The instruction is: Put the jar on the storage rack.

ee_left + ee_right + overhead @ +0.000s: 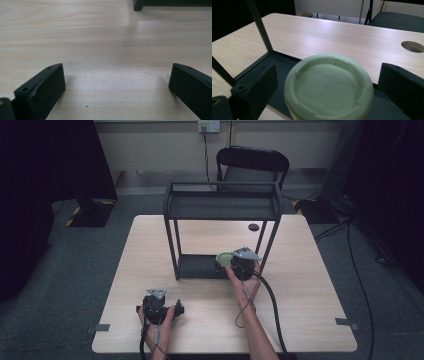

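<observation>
One wooden table (300, 285) carries one black two-tier metal rack (222, 207). One pale green round lid (329, 86) is seen, on a container at the rack's lower shelf. Two handheld grippers are present: the left gripper (156, 306) and the right gripper (240, 262), each bearing one grey three-cornered plate. One black chair (252, 162) stands beyond the table, and one round cable hole (253, 227) pierces the tabletop.
</observation>
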`<state>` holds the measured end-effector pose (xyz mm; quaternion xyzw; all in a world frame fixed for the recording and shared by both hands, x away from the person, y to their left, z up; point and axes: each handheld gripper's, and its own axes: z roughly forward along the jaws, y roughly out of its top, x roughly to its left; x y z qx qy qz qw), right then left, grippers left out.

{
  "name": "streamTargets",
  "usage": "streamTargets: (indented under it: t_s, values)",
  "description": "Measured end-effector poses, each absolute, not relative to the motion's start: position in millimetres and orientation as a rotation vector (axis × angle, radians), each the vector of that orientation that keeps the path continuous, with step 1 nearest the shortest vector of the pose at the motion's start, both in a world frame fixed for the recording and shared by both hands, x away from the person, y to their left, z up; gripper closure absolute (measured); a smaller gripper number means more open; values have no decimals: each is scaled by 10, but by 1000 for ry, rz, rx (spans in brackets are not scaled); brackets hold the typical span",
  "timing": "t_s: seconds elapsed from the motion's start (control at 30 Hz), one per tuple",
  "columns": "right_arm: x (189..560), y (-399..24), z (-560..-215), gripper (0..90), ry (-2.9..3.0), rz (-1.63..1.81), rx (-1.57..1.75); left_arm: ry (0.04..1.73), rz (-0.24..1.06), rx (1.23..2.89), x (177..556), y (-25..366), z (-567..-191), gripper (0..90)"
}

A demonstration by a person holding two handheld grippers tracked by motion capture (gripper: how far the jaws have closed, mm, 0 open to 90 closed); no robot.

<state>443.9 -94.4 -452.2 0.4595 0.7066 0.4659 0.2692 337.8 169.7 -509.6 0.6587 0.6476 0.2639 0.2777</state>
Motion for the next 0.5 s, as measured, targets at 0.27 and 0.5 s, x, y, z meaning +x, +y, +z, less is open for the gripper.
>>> streamTargets:
  t_s: [0.27,0.5]
  values:
    - [4334,-983,-4449,10,1874,1264,1225,1738,709,1769,3378,1697,-5096,2]
    - [4257,-1068,-4390,9,1850,1277,1239,1739,709,1769,3378,1697,-5096,2]
